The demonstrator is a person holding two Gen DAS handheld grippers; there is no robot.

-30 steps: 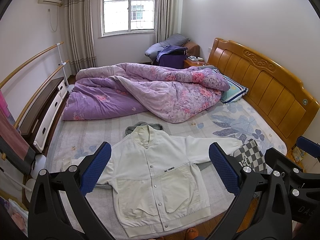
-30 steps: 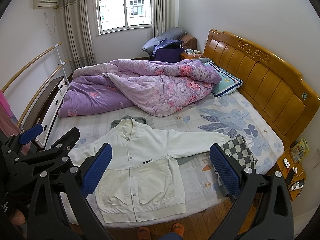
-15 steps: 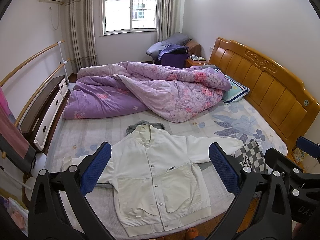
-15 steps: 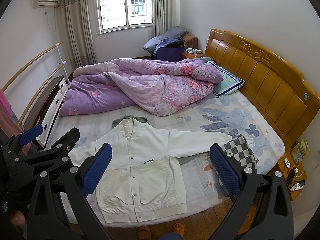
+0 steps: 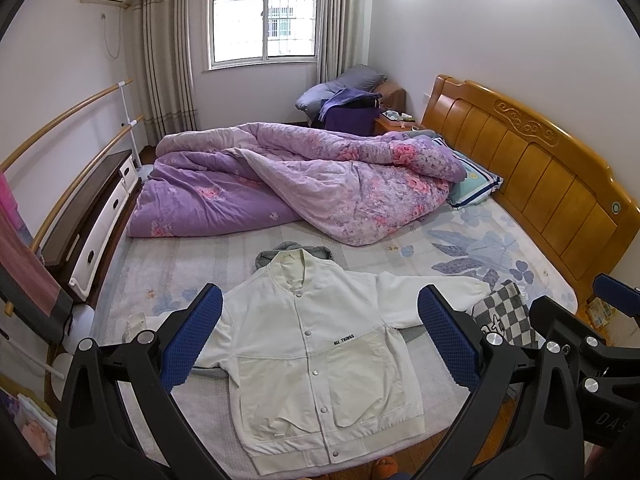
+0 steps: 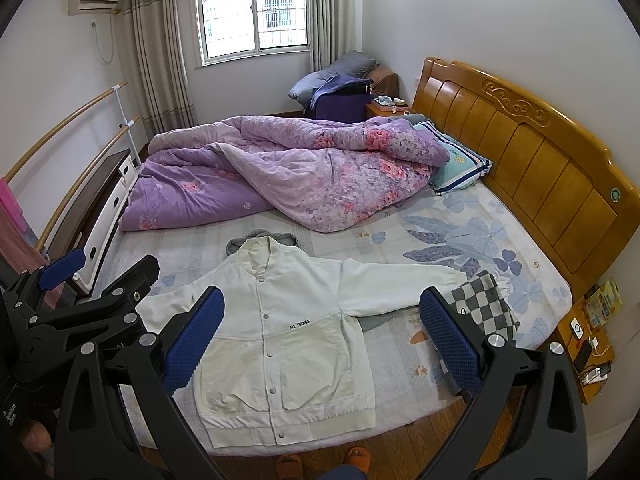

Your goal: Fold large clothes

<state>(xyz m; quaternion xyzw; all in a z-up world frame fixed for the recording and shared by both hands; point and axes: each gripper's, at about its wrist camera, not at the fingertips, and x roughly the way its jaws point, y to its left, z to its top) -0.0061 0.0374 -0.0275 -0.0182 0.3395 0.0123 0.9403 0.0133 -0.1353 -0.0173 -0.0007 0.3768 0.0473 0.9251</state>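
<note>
A white button-up jacket [image 5: 316,344] [image 6: 280,340] lies flat and face up on the near part of the bed, sleeves spread to both sides, hem toward the bed's front edge. A grey garment [image 5: 280,252] peeks out behind its collar. My left gripper [image 5: 320,336] hangs well above the jacket, open, nothing between its blue pads. My right gripper [image 6: 320,336] is open too and equally empty, high over the jacket's right half. The left gripper's body [image 6: 80,312] shows at the left of the right wrist view.
A black-and-white checkered cloth [image 5: 504,316] [image 6: 484,304] lies by the right sleeve's cuff. A rumpled purple quilt [image 5: 304,184] fills the bed's far half. Wooden headboard [image 5: 540,184] on the right, a nightstand [image 6: 588,344], a low cabinet [image 5: 92,224] on the left. A person's feet [image 6: 320,460] stand at the bed's edge.
Both views have shifted slightly; the jacket sits a little lower and nearer in frame. Both grippers stay open and the jacket has not moved on the bed.
</note>
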